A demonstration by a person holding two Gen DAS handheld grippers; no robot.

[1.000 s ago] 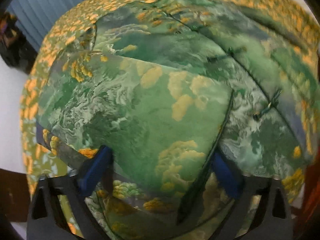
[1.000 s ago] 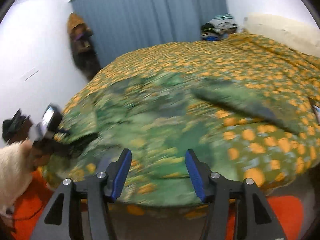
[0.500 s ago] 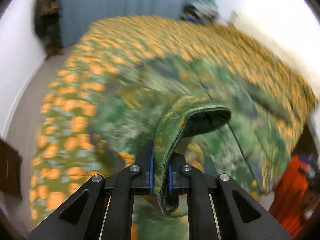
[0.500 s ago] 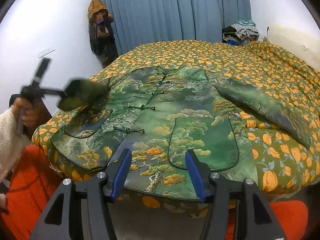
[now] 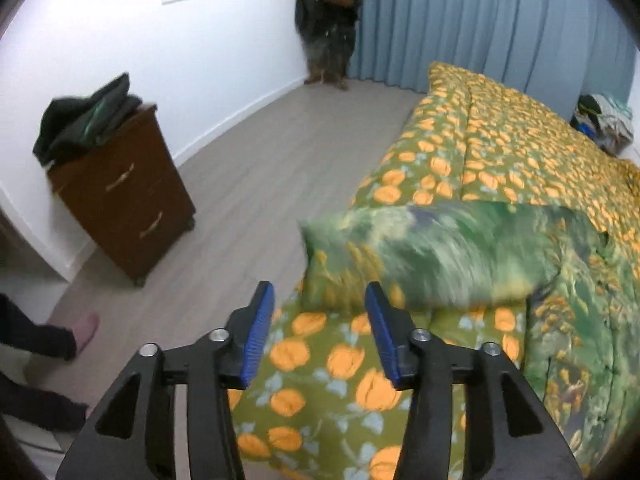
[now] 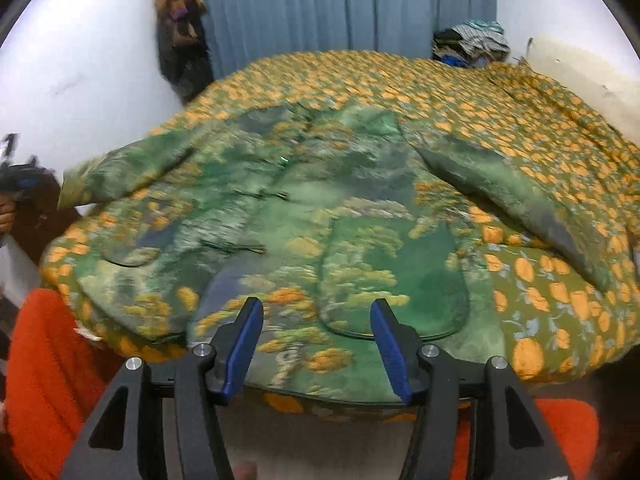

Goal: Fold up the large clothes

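**Green patterned jacket spread on the bed, both grippers unloaded**

The green jacket (image 6: 320, 216) is seen in the right wrist view, laid front-up across the near part of the bed (image 6: 520, 128), which is covered by an olive quilt printed with orange fruit. The hem lies nearest the camera, at the bed's edge, and the collar points toward the blue curtain (image 6: 332, 4). A curved patch pocket (image 6: 400, 280) is visible on the front panel. One sleeve (image 6: 516, 196) is stretched out flat over the quilt on the right of the picture; the other sleeve (image 6: 120, 172) extends to the left, its cuff reaching past the side of the bed. Much of the garment is blurred by motion.

The right gripper (image 6: 316, 344) is held just in front of the hem, its blue-padded fingers (image 6: 242, 348) set apart with nothing between them. Orange fabric (image 6: 52, 368) is visible below the bed edge on both sides.

In the left wrist view the left gripper (image 5: 318, 332) is shown beside the bed corner, its fingers (image 5: 258, 336) likewise spread and gripping nothing. The left-hand sleeve (image 5: 432, 256) appears just beyond the fingertips, blurred, extending out from the jacket body on the right. Whether it rests on the quilt cannot be told.

A brown drawer cabinet (image 5: 120, 196) with dark clothing on top stands against the white wall, on a grey wooden floor (image 5: 260, 168). A pile of clothes (image 6: 472, 42) lies at the far side of the bed.
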